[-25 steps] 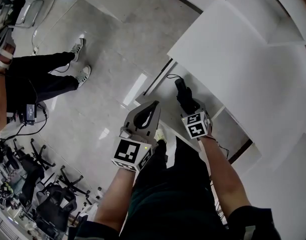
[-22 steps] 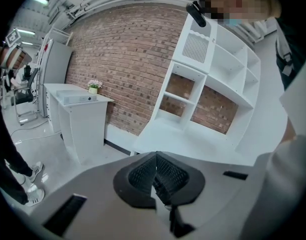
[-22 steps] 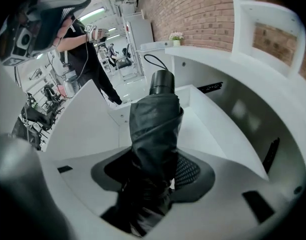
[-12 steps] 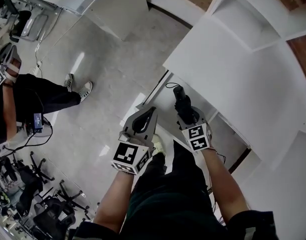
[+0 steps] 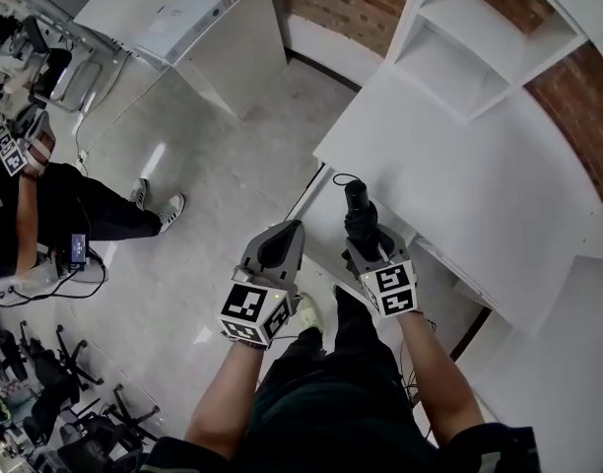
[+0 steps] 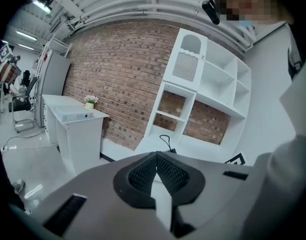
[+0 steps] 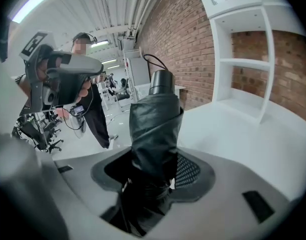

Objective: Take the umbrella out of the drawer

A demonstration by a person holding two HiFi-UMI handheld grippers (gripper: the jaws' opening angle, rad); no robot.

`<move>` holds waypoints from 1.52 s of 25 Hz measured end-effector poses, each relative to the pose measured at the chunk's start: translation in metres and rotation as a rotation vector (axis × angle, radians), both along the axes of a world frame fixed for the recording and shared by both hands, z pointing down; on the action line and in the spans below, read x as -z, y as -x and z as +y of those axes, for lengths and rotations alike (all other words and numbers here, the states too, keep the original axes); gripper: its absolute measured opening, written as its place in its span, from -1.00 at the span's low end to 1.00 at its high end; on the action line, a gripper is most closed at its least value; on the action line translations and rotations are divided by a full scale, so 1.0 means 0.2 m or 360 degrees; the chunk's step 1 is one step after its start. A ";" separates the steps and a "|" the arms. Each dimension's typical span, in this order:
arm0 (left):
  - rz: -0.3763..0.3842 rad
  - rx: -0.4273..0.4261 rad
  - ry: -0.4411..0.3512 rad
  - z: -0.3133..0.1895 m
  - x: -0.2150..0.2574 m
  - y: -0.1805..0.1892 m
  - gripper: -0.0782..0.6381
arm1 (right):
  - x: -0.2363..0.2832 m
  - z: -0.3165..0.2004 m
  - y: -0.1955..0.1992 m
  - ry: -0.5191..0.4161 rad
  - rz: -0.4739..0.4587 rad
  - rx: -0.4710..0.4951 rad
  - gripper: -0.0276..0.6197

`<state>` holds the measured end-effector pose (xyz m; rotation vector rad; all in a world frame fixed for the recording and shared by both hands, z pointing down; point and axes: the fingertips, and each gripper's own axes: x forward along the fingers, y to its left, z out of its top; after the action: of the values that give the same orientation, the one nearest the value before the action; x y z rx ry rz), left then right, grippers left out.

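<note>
A folded black umbrella [image 5: 360, 215] with a thin wrist loop at its handle end stands up out of my right gripper [image 5: 367, 241], which is shut on its fabric body. In the right gripper view the umbrella [image 7: 155, 126] fills the space between the jaws of that gripper [image 7: 154, 170] and its handle points away. It hangs over the front edge of the white cabinet top [image 5: 459, 166], with the open drawer [image 5: 441, 276] below it. Beside it on the left, my left gripper [image 5: 293, 228] is shut on nothing; its pads [image 6: 143, 173] meet at the tip.
White shelves [image 5: 459, 37] against a brick wall stand behind the cabinet top. A white desk [image 5: 218, 47] carrying a flat device is at the far left. A person in black trousers [image 5: 55, 215] stands on the grey floor to the left, with office chairs [image 5: 26, 402] nearby.
Both grippers have risen, the right one more, carrying the umbrella up from the drawer level to the cabinet top's edge. The view has tilted up toward the shelves.
</note>
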<state>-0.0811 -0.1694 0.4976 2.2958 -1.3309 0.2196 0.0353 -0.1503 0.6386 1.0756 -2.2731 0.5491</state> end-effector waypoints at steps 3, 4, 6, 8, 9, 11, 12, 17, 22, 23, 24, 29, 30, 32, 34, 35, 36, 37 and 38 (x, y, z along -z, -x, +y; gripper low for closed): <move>-0.0005 -0.0007 -0.0032 0.04 0.06 0.01 -0.76 | 0.14 0.00 -0.01 -0.0077 -0.0041 -0.0030 -0.24; -0.0006 -0.0008 -0.0042 0.05 0.09 0.01 -0.76 | 0.19 0.01 -0.01 -0.0102 -0.0052 -0.0037 -0.24; -0.0003 -0.0010 -0.0059 0.07 0.13 0.01 -0.76 | 0.29 0.02 -0.02 -0.0149 -0.0068 -0.0049 -0.24; 0.0003 -0.0012 -0.0073 0.09 0.18 0.01 -0.76 | 0.37 0.04 -0.02 -0.0189 -0.0081 -0.0056 -0.24; 0.0005 -0.0013 -0.0079 0.10 0.20 0.01 -0.76 | 0.41 0.06 -0.02 -0.0208 -0.0086 -0.0057 -0.24; 0.0015 -0.0013 -0.0094 0.12 0.25 0.02 -0.76 | 0.49 0.08 -0.03 -0.0248 -0.0097 -0.0061 -0.24; 0.0020 -0.0011 -0.0103 0.13 0.27 0.02 -0.76 | 0.53 0.09 -0.03 -0.0270 -0.0103 -0.0067 -0.24; 0.0037 0.0003 -0.0154 0.18 0.41 0.03 -0.76 | 0.73 0.13 -0.05 -0.0368 -0.0148 -0.0106 -0.24; 0.0027 -0.0002 -0.0179 0.23 0.53 0.03 -0.76 | 0.94 0.16 -0.06 -0.0490 -0.0187 -0.0125 -0.24; 0.0025 -0.0007 -0.0175 0.24 0.55 0.02 -0.76 | 0.98 0.17 -0.06 -0.0513 -0.0192 -0.0126 -0.24; 0.0026 -0.0014 -0.0176 0.25 0.57 0.02 -0.76 | 1.02 0.18 -0.06 -0.0533 -0.0195 -0.0125 -0.24; 0.0044 -0.0050 -0.0232 0.31 0.70 0.00 -0.76 | 1.20 0.22 -0.07 -0.0629 -0.0205 -0.0126 -0.24; 0.0039 -0.0053 -0.0241 0.31 0.72 0.00 -0.76 | 1.23 0.23 -0.07 -0.0647 -0.0211 -0.0131 -0.24; 0.0030 -0.0056 -0.0254 0.32 0.77 0.00 -0.76 | 1.30 0.24 -0.07 -0.0682 -0.0223 -0.0143 -0.24; 0.0034 -0.0065 -0.0274 0.32 0.81 0.01 -0.76 | 1.36 0.24 -0.06 -0.0718 -0.0234 -0.0154 -0.24; 0.0039 -0.0071 -0.0287 0.33 0.84 0.01 -0.76 | 1.39 0.25 -0.06 -0.0732 -0.0242 -0.0159 -0.24; 0.0043 -0.0076 -0.0301 0.33 0.86 0.02 -0.76 | 1.41 0.25 -0.06 -0.0742 -0.0251 -0.0165 -0.24; 0.0044 -0.0078 -0.0314 0.34 0.88 0.03 -0.76 | 1.44 0.26 -0.06 -0.0751 -0.0262 -0.0171 -0.24; 0.0044 -0.0078 -0.0324 0.35 0.90 0.04 -0.76 | 1.47 0.26 -0.06 -0.0762 -0.0272 -0.0178 -0.24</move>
<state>-0.0890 -0.0996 0.3177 2.4921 -1.3378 0.0704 0.0471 -0.0973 0.3444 1.4351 -2.5803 0.1382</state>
